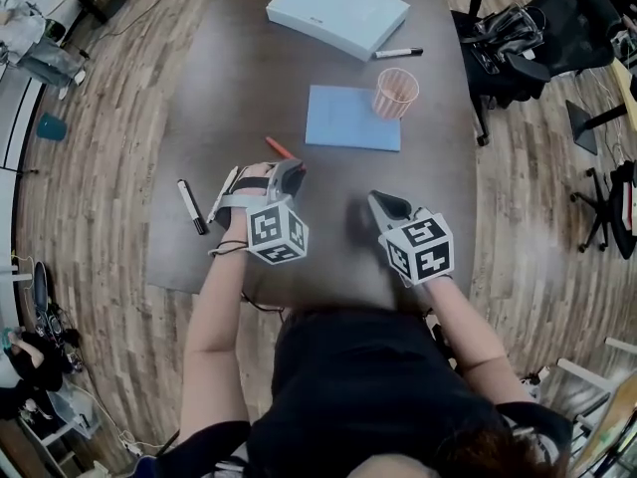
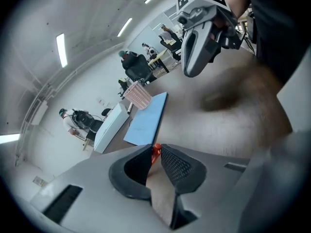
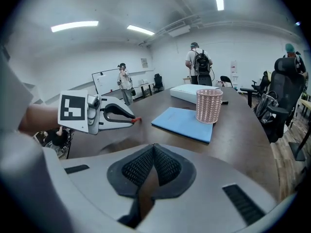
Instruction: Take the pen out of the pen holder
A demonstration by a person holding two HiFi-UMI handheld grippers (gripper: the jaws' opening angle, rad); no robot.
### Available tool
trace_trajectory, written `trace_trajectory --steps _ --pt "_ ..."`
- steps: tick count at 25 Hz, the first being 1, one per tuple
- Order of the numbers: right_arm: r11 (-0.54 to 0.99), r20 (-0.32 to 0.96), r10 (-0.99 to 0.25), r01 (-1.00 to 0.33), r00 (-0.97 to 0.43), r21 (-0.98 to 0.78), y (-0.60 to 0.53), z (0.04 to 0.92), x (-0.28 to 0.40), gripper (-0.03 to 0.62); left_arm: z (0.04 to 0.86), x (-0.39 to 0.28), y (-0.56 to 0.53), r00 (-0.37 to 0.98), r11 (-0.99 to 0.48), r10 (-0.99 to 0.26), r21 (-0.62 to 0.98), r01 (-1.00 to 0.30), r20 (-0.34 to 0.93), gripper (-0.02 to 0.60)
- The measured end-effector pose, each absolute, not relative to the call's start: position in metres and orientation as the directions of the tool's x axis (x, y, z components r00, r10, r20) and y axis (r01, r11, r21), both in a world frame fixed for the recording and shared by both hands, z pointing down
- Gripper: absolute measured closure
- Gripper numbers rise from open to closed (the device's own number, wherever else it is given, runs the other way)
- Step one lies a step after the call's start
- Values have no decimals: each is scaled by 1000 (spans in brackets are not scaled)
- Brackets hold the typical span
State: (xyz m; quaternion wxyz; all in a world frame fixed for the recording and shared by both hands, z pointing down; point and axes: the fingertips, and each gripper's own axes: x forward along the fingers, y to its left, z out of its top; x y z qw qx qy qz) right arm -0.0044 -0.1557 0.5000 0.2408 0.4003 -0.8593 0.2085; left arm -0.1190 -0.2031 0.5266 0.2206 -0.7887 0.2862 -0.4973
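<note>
Between the pads of the left tool (image 2: 155, 149): orange pen (image 1: 278, 147), pinched narrowly by one end (the rest pokes forward, low over the table (image 1: 249, 78)).
Right tool (image 3: 153, 152): closed on nothing.
Pen holder (image 1: 396, 92): upright on the blue notebook (image 1: 343, 119), well apart from the pen.
Handling: probably light, stiff and smooth; it may swivel when held by the end, so a mid-barrel grip would be steadier.
</note>
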Motion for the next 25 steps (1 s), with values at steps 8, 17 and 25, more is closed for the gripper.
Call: trace_trajectory --steps 8,17,25 --pt "592 585 -581 -787 -565 -172 -151 504 -6 580 558 -121 -194 336 -763 -639 -626 -163 691 495" --pt "589 596 -574 -789 -561 -175 -146 509 -2 580 573 -125 -182 345 -813 -582 -520 -260 736 457" --pt "582 598 -574 -792 -560 -184 -146 511 0 580 561 -134 -179 369 -772 -609 -421 -476 702 479"
